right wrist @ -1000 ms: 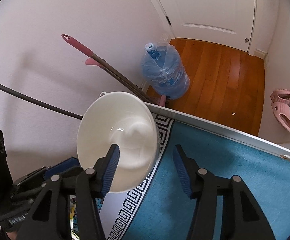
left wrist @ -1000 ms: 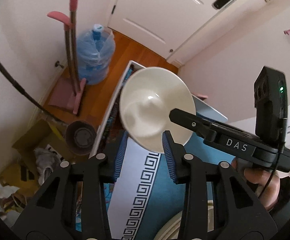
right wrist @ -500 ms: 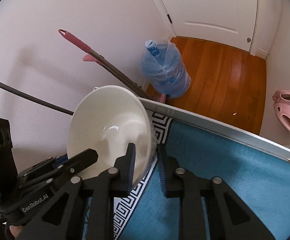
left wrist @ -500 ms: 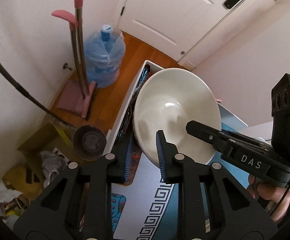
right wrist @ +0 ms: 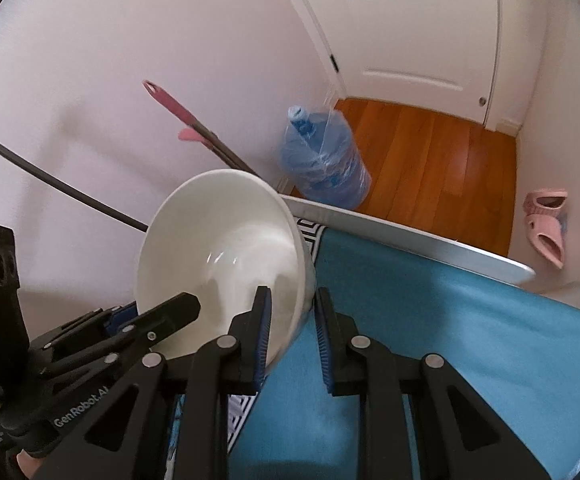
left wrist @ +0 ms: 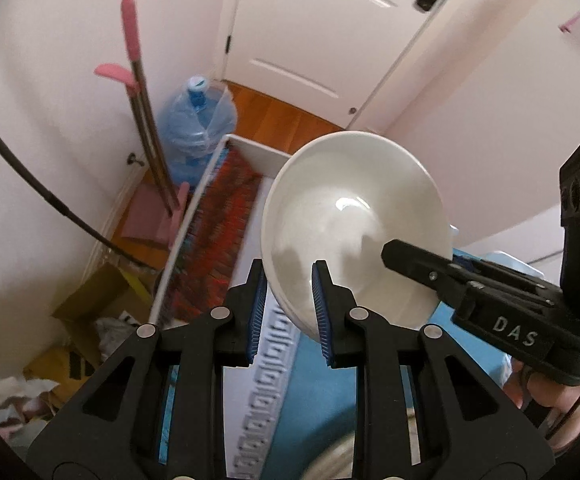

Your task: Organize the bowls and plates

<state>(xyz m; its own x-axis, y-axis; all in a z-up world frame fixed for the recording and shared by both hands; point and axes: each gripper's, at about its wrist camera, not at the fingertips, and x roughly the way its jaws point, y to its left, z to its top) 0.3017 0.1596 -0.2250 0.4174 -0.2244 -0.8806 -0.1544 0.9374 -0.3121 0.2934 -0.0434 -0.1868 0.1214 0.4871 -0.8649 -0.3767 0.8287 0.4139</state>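
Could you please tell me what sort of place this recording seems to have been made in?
Probably a room in a home, near its entrance. A white panelled door opens onto a wooden floor, a large water jug stands by the wall next to a mop, and pink slippers lie on the floor.

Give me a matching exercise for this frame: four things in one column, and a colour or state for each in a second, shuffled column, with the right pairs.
Things:
1. bowl
2. water jug
3. slippers
4. table mat

Colour or state:
A. pink, on the wooden floor by the wall
B. white, clamped at its rim by the left gripper and the right gripper
C. teal, with a black-and-white key border
D. clear blue, wrapped in plastic, standing on the floor

Pairs: 1-B, 2-D, 3-A, 4-C
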